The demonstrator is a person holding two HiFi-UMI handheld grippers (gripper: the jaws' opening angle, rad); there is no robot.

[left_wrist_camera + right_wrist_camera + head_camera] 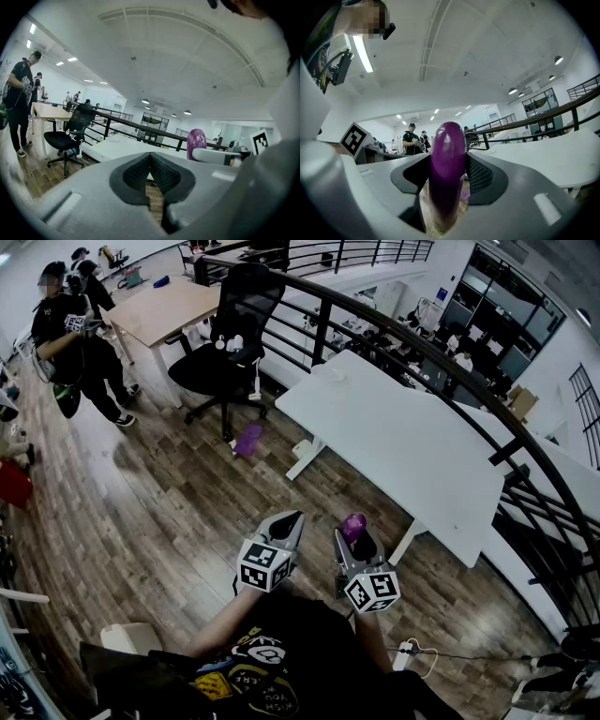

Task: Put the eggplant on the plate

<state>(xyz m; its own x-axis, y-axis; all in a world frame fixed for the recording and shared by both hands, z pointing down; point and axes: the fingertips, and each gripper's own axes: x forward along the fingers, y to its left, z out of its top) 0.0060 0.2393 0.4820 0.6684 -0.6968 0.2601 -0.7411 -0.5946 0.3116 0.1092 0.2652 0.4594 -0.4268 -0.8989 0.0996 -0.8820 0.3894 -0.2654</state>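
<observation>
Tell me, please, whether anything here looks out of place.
A small purple object lies on the wood floor beside the black office chair, off any table; what it is I cannot tell. Nothing else stands out.

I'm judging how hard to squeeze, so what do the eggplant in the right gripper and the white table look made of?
The eggplant has smooth, glossy purple skin with a bright highlight; possibly a plastic replica, but real skin could look alike. The white table has a flat, matte white top, likely laminated board.
</observation>
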